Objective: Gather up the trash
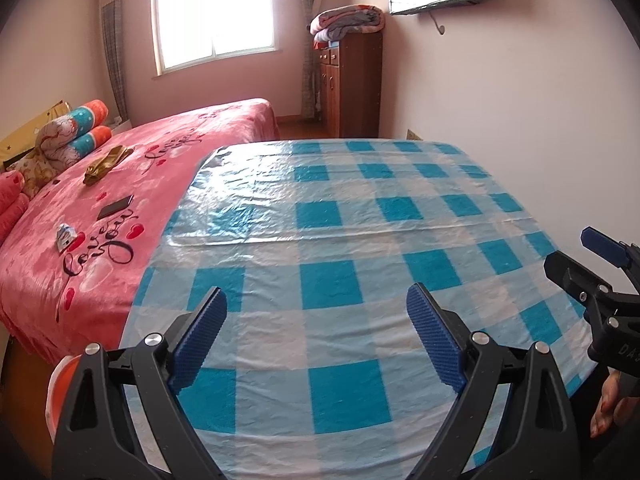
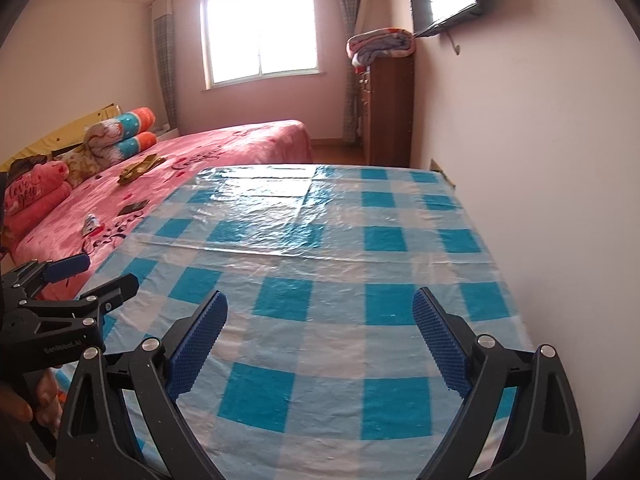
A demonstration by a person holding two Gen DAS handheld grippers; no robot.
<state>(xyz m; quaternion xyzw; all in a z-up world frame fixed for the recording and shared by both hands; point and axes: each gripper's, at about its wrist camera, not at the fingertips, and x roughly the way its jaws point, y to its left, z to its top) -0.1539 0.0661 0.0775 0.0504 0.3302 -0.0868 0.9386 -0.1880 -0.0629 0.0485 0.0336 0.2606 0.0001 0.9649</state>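
Note:
My left gripper [image 1: 316, 300] stands open over a table with a blue-and-white checked plastic cloth [image 1: 328, 216], nothing between its blue pads. My right gripper [image 2: 320, 300] is open too, above the same cloth [image 2: 320, 240], with nothing in it. Each gripper shows at the edge of the other's view: the right gripper [image 1: 572, 250] at the right, the left gripper [image 2: 110, 272] at the left. A small crumpled white-and-blue wrapper [image 1: 66, 236] [image 2: 91, 224] lies on the pink bedspread [image 1: 80, 280], left of the table. A crumpled gold piece [image 1: 106, 166] [image 2: 140, 168] lies farther up the bed.
A dark phone [image 1: 116, 207] [image 2: 134, 207] rests on the bed between the wrapper and the gold piece. An orange-and-white bin [image 1: 60, 392] shows at the table's near left corner. Pillows [image 1: 76, 132], a wooden cabinet [image 1: 352, 84] and a wall on the right bound the room.

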